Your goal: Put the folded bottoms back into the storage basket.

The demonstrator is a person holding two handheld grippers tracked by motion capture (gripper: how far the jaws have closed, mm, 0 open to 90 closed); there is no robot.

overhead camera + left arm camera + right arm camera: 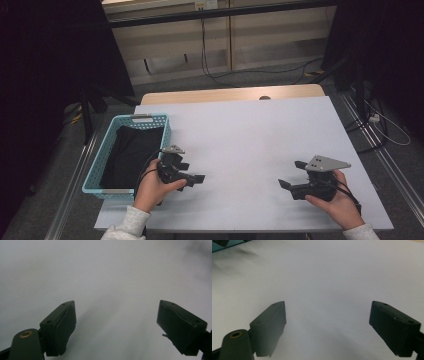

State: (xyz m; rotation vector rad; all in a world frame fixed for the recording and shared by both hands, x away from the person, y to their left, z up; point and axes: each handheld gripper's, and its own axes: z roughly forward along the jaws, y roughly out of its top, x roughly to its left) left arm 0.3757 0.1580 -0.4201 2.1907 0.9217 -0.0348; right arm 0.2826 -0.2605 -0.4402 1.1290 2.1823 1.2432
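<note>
Left gripper (196, 179) and right gripper (291, 176) rest low on the white table (250, 130), jaws spread wide, nothing between them. Beyond the left gripper, a teal plastic basket (100, 162) holds a dark folded cloth (131, 152). Cloth looks soft, light and limp: likely best to pinch a raised fold near the top, not the flat middle.

Light grey sleeves (125, 225); black grippers — left gripper (192, 179), right gripper (292, 175) — grey three-cornered plates, black cables.
</note>
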